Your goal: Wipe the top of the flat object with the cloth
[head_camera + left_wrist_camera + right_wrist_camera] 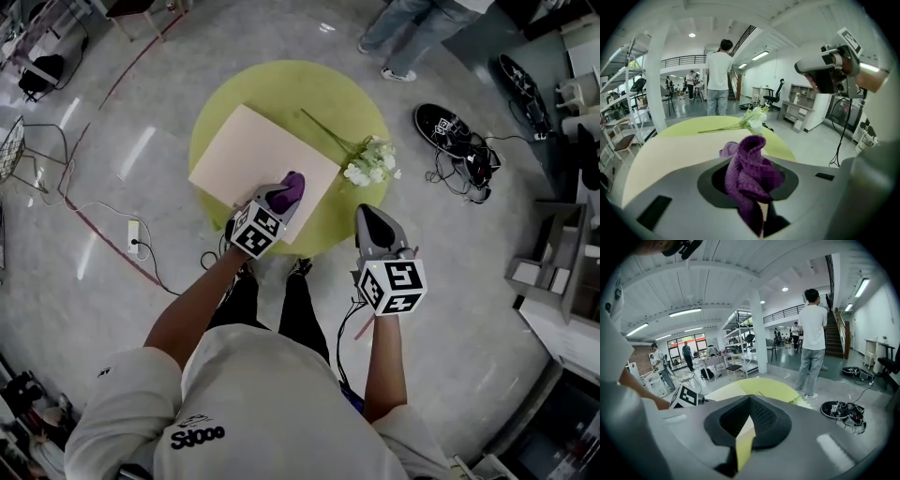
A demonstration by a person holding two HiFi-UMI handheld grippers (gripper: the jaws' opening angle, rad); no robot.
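Purple knitted cloth, crumpled (folds bunched upward), pinched in the closed left hand-held gripper, over the near corner of the flat beige board, round green desk, right hand-held gripper closed, empty, at the desk's near rim

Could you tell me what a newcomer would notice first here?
A purple cloth, pinched in the left claw, is over the near edge of a beige board on a round green table. White flowers lie beside the board; the right claw hangs shut, empty.
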